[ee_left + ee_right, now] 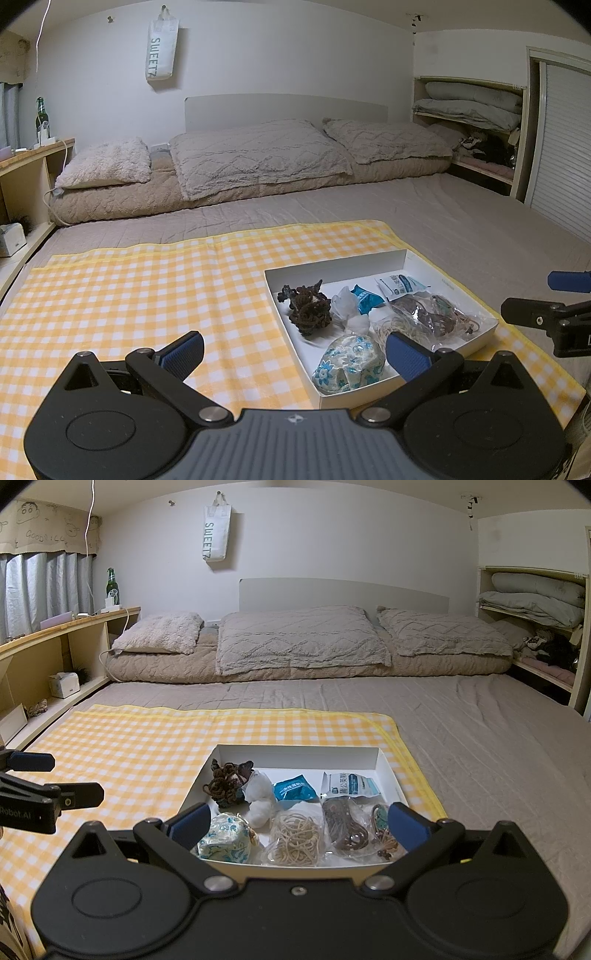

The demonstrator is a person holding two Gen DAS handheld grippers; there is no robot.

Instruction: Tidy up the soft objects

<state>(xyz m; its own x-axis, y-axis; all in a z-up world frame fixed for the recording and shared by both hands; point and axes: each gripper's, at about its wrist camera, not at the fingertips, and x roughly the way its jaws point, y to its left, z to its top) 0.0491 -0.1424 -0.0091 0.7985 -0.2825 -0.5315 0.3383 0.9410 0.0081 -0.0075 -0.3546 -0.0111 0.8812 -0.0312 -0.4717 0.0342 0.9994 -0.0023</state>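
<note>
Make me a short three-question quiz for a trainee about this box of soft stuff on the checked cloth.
1. True or false: the white box sits on the yellow checked cloth.
2. What lies nearest the box's far left corner: A, brown yarn bundle; B, blue packet; C, bag of rubber bands?
3. Is the right gripper holding anything?

Key: 1 true. 2 A. 3 No, it is open and empty.

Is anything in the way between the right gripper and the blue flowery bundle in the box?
Only the white box's low front wall lies between. The right gripper hangs open above it, and the flowery bundle sits just behind the wall, uncovered from above.
</note>
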